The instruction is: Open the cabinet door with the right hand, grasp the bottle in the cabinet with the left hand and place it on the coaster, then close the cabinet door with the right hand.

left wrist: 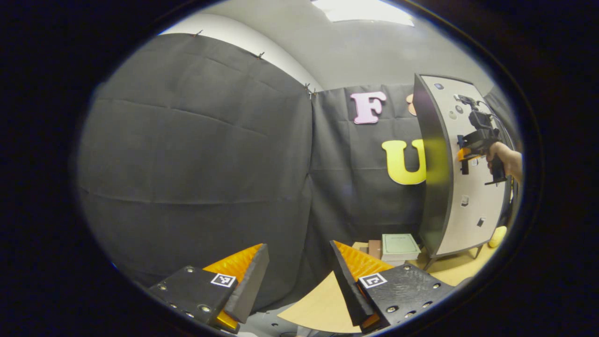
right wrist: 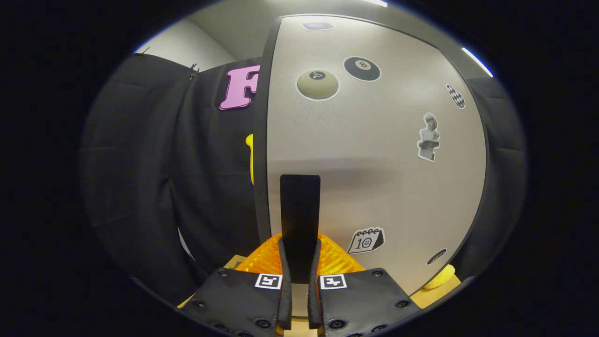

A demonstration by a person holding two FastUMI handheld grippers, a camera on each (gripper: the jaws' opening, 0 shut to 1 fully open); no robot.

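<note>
Right gripper view: the right gripper (right wrist: 299, 262) has its jaws clamped on the black handle (right wrist: 300, 210), which rises straight up from between them against the pale cabinet door (right wrist: 374, 154) just beyond. In the left gripper view, the left gripper (left wrist: 299, 276) holds its jaws wide apart over the table (left wrist: 323, 304); ahead and right of them lie books (left wrist: 398, 245), then the cabinet (left wrist: 461, 168), shut.

The pale grey cabinet door with dark edging (right wrist: 374, 154) carries a black eight-ball sticker (right wrist: 362, 69) and a black upright handle (right wrist: 300, 215). Each tool has orange ribbed fingers (left wrist: 239, 262) and black-and-white square markers (left wrist: 223, 280). The bench (left wrist: 323, 304) is light wood.
</note>
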